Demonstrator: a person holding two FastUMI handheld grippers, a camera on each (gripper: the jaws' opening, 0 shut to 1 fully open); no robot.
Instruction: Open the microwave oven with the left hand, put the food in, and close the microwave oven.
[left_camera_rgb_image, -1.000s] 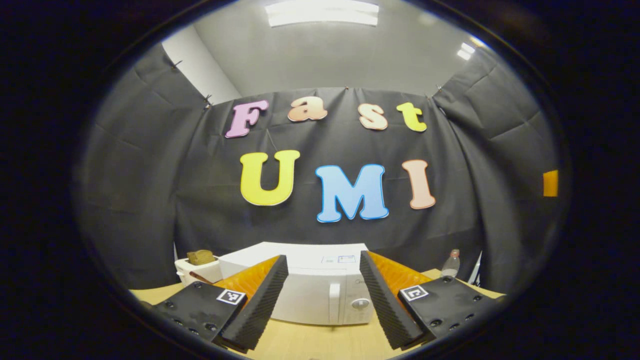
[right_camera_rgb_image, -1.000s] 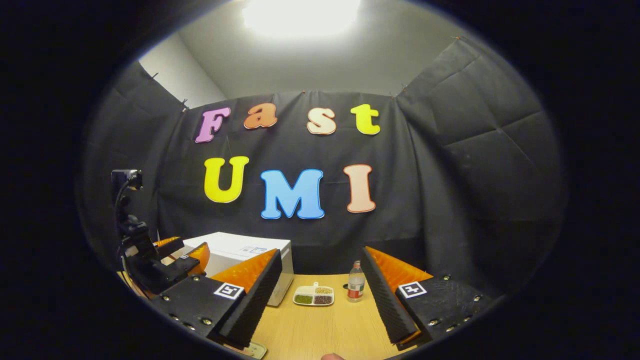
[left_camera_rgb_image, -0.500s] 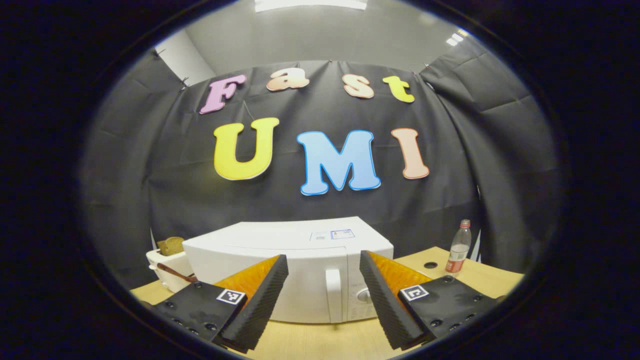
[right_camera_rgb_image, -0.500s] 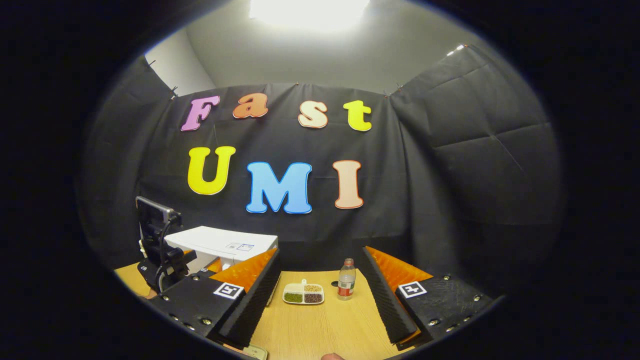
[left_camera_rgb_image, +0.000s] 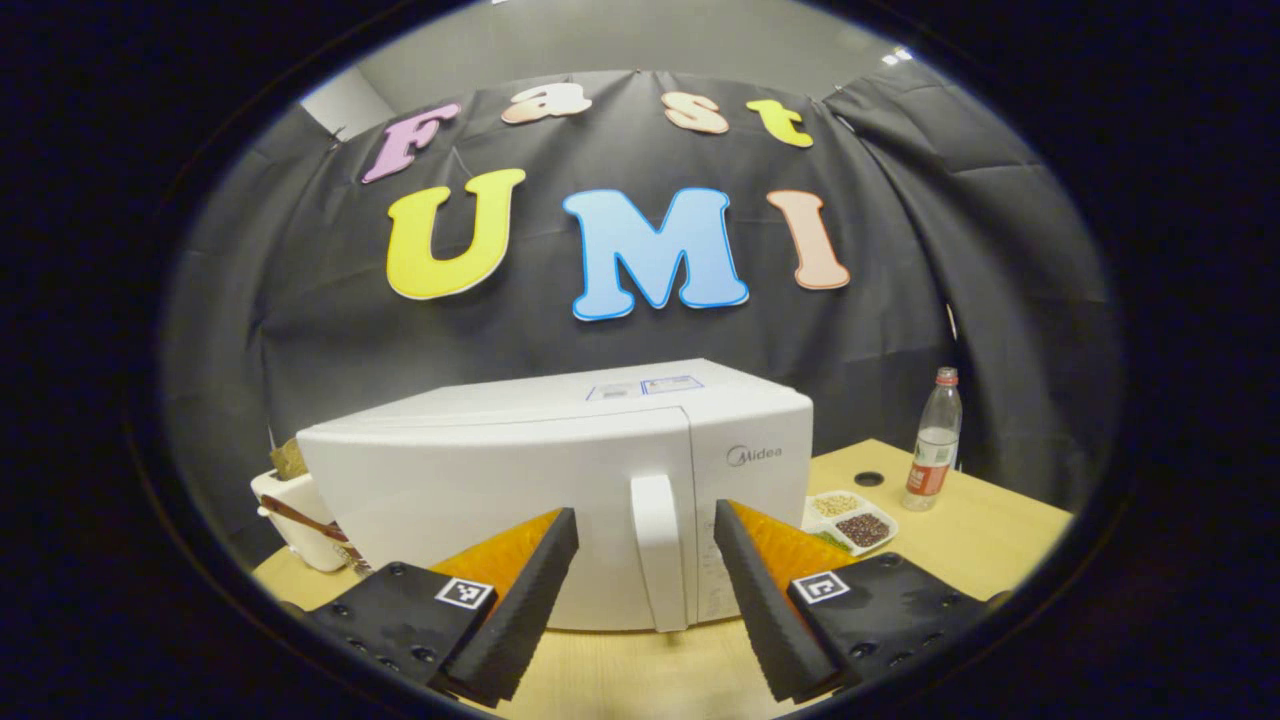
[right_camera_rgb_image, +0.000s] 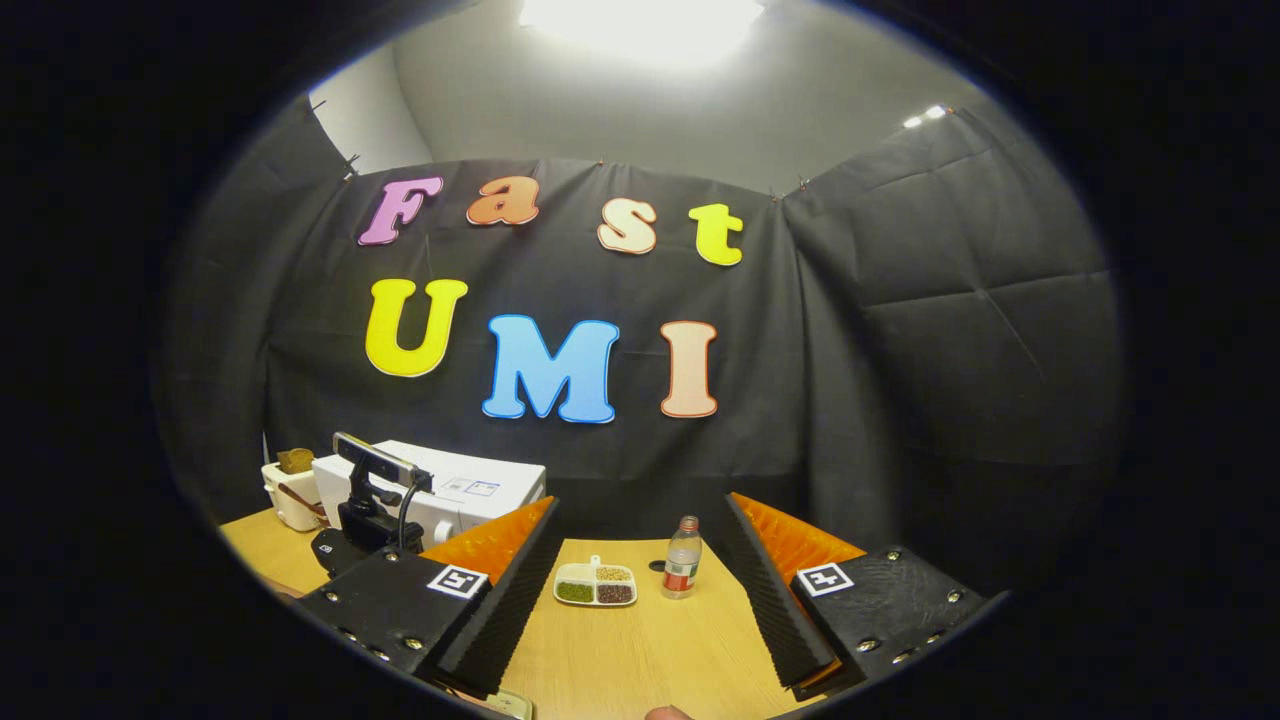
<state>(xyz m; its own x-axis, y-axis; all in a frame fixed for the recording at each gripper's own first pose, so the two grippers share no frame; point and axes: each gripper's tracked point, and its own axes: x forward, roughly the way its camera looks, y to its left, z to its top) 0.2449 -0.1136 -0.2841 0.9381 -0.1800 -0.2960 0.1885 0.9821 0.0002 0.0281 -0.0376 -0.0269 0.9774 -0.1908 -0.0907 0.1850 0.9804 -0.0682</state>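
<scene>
1. Left gripper (left_camera_rgb_image: 640, 600) level, pointing at microwave door handle (left_camera_rgb_image: 660, 560); ribbed wedge fingers spread wide, handle between them, untouched.
2. Right gripper (right_camera_rgb_image: 640, 590) over the bench (right_camera_rgb_image: 640, 650) mid-area, fingers spread, holding nothing.
3. White boxy microwave (left_camera_rgb_image: 500, 480) shut, left part of the wood-grain bench.
4. Divided food tray (right_camera_rgb_image: 595, 585) just right of microwave; clear plastic bottle (right_camera_rgb_image: 682, 570) beside it toward far edge.

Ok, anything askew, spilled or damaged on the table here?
Nothing stands out. The microwave sits square with its door shut, the bottle stands upright, and the divided food tray lies flat with its contents in place. Left gripper faces the door handle, jaws open.
</scene>
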